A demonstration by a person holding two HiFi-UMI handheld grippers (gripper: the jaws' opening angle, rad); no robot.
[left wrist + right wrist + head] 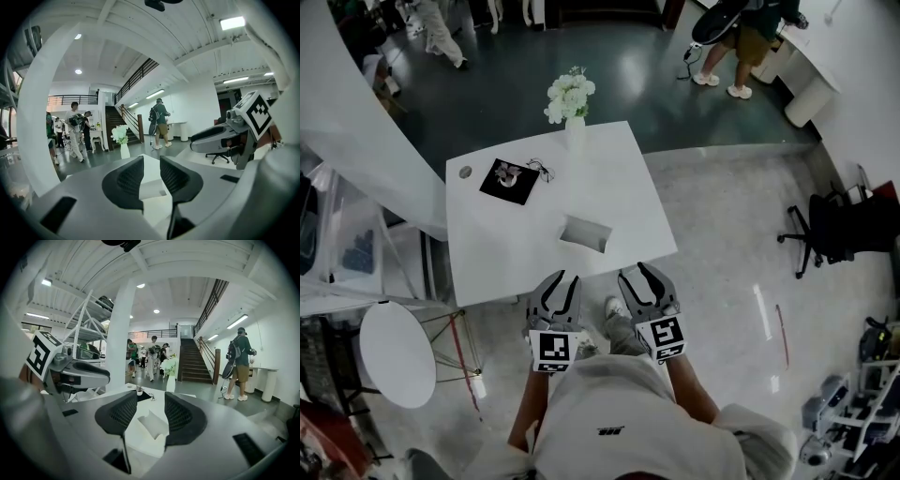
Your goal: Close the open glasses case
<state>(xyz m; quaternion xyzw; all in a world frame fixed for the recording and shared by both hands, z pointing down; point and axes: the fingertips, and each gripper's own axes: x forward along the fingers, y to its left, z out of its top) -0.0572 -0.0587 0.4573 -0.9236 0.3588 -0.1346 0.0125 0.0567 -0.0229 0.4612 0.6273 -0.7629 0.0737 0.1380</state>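
White glasses case (585, 233) open, ahead of right hand-held gripper (639, 276), not touching

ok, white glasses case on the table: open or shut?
Open. The white glasses case lies on the white square table with its lid raised off the base and the hollow inside showing in the right gripper view.

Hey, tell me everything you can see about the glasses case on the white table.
The glasses case is pale grey-white and looks smooth and stiff. It lies open, lid lifted away from the base, resting on the white table near the edge closest to the person, apart from everything else there. What is inside cannot be told. The left gripper and right gripper, both open, hang short of it without touching.
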